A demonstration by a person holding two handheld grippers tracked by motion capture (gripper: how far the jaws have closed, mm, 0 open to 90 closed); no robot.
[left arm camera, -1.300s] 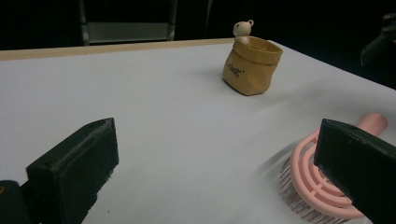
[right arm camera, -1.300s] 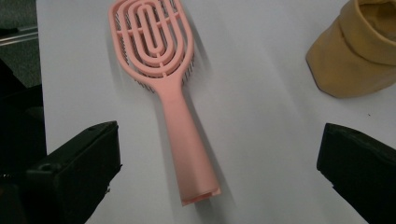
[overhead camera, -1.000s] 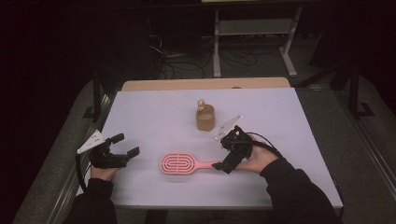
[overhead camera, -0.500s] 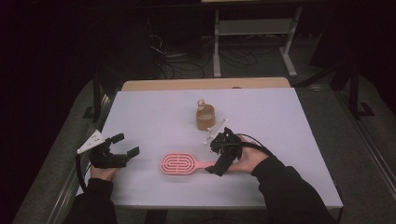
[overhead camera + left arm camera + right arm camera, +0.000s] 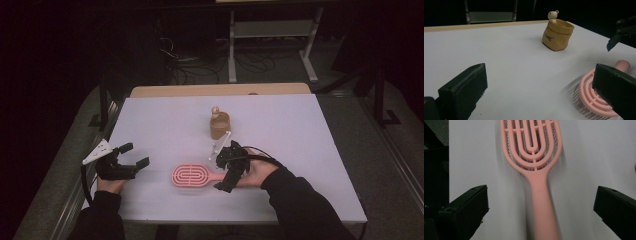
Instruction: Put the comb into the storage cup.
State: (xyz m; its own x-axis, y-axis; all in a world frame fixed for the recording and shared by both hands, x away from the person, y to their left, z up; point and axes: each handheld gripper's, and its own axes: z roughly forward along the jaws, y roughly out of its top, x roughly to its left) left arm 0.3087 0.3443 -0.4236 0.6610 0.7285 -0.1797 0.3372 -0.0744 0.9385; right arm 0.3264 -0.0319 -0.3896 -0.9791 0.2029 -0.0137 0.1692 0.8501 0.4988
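Hairbrush (image 5: 534,157) flat on bench (image 5: 300,125), handle between wide-open, empty jaws of right tool (image 5: 541,212); advise lowering squarely and closing mid-handle, left tool (image 5: 536,95) idle, open, empty beside brush head.

White table (image 5: 310,150) with pink hairbrush (image 5: 192,176) and tan bear pouch (image 5: 219,125).

A small tan pouch (image 5: 219,126) with a bear figure stands mid-table (image 5: 310,150).

Pink vented hairbrush (image 5: 192,175): flat on white table, bristles down, handle toward right.
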